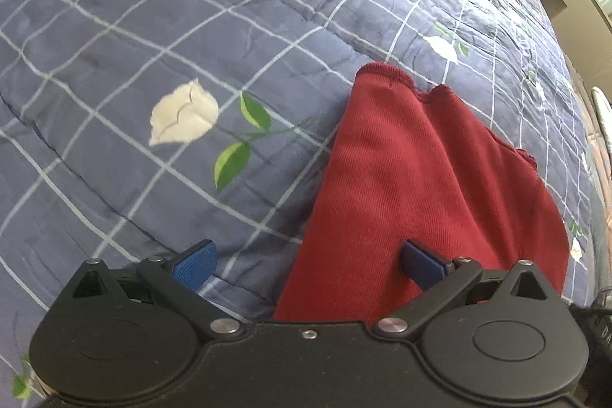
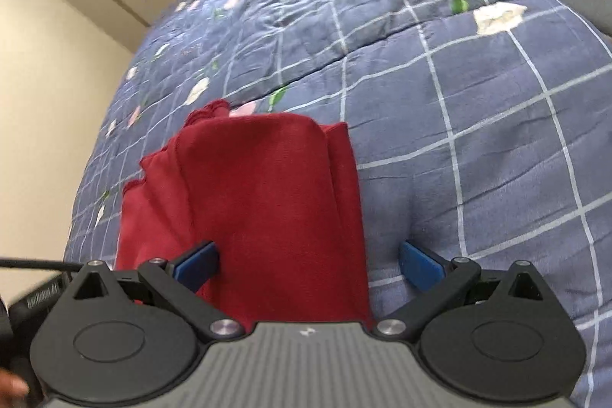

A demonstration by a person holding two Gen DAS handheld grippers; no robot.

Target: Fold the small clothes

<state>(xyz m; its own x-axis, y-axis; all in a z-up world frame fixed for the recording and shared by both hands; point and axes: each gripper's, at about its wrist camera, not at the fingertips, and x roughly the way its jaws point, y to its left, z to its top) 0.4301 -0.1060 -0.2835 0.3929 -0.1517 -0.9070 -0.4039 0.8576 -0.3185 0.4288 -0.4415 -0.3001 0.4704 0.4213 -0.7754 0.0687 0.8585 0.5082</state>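
- Blue checked quilt (image 1: 160,37) covers the bed in the left wrist view; the red cloth (image 1: 413,178) lies folded on it, right of centre. The left gripper (image 1: 308,260) has jaws wide, straddling the cloth's left edge.
- Right wrist view: the right gripper (image 2: 308,260), jaws wide, straddles the cloth's right edge.

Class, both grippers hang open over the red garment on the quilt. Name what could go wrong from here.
1. The left gripper straddles the red garment's edge, so closing might pinch the quilt too.
2. The garment looks layered, with loose scalloped edges at its far end; the right gripper may catch only the top layer, letting the fold slip.
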